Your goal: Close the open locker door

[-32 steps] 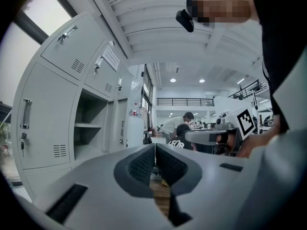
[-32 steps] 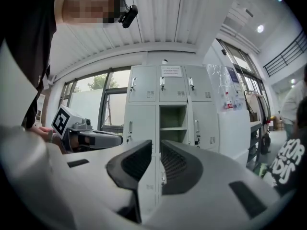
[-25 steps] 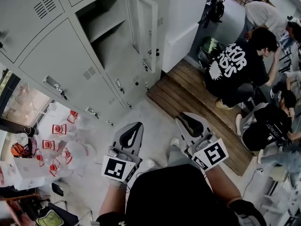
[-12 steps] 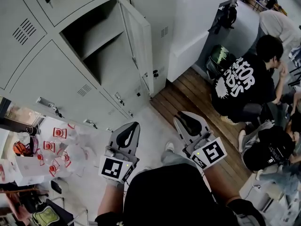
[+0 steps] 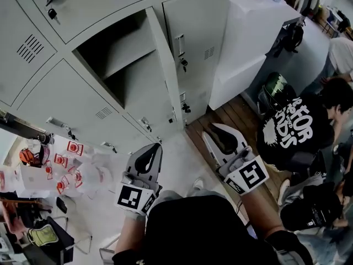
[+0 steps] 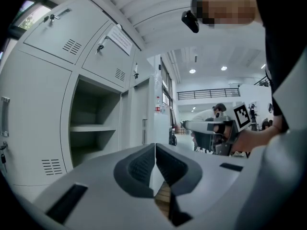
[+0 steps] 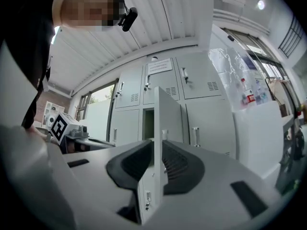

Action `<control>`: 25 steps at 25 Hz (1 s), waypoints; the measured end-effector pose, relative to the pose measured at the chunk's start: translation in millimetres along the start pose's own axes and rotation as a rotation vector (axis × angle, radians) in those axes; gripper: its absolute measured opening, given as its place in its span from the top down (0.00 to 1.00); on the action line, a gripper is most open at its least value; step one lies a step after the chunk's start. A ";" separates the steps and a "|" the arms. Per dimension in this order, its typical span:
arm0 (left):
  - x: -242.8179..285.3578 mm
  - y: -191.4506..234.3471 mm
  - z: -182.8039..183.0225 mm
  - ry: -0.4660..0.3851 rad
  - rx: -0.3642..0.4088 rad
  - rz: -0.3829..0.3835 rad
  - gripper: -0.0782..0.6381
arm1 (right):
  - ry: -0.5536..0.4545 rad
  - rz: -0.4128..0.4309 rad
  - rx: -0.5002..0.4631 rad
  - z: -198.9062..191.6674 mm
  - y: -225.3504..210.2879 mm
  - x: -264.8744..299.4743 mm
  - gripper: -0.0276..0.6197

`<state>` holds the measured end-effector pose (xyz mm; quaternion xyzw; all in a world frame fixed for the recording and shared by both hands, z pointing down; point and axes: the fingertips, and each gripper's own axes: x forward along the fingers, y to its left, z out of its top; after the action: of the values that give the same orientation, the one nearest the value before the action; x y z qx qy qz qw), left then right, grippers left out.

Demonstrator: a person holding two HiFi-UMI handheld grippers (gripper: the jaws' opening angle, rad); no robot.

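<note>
The grey locker bank fills the top of the head view. One compartment (image 5: 118,65) with a shelf stands open, and its door (image 5: 165,59) juts out towards me, seen edge-on. My left gripper (image 5: 157,146) is low at centre-left, shut and empty, well short of the lockers. My right gripper (image 5: 208,127) is beside it, also empty, pointing at the door's lower edge. In the left gripper view the pads of my left gripper (image 6: 155,150) touch, with the open compartment (image 6: 91,123) beyond. In the right gripper view my right gripper (image 7: 157,145) shows only a thin slit, and the door (image 7: 169,111) stands straight ahead.
A white counter (image 5: 248,32) adjoins the lockers on the right. People (image 5: 292,131) sit on a wooden platform (image 5: 231,115) at right, near a green bag (image 5: 276,87). Wrapped bottles with red labels (image 5: 69,159) lie on the floor at left.
The head view has swung up and closer to the lockers, so the open door now shows edge-on. Both grippers keep the same pose, the right tip slightly nearer the door.
</note>
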<state>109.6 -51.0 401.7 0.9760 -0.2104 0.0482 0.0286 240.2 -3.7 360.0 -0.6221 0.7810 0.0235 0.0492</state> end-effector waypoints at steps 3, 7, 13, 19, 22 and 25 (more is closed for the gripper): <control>2.8 8.0 2.8 0.020 0.006 0.027 0.86 | -0.030 0.037 -0.005 14.3 -5.0 16.2 0.86; 2.5 21.0 17.6 -0.017 0.014 0.044 0.86 | -0.075 0.064 -0.040 38.4 -6.8 38.6 0.86; -7.2 44.8 33.4 -0.048 0.040 0.040 0.86 | -0.101 0.081 -0.080 60.2 -3.4 73.5 0.81; -22.0 68.1 39.1 -0.060 0.042 0.043 0.86 | -0.103 0.072 -0.094 69.0 3.1 98.1 0.79; -26.0 76.4 45.2 -0.096 0.038 0.043 0.86 | -0.100 0.057 -0.105 69.0 7.1 105.0 0.79; -31.4 85.3 47.7 -0.115 0.034 0.050 0.86 | -0.096 0.054 -0.107 68.6 12.9 112.0 0.79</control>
<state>49.7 -119.5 354.0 0.9720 -0.2351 -0.0035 -0.0010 206.1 -102.7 279.6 -0.6008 0.7918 0.0963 0.0529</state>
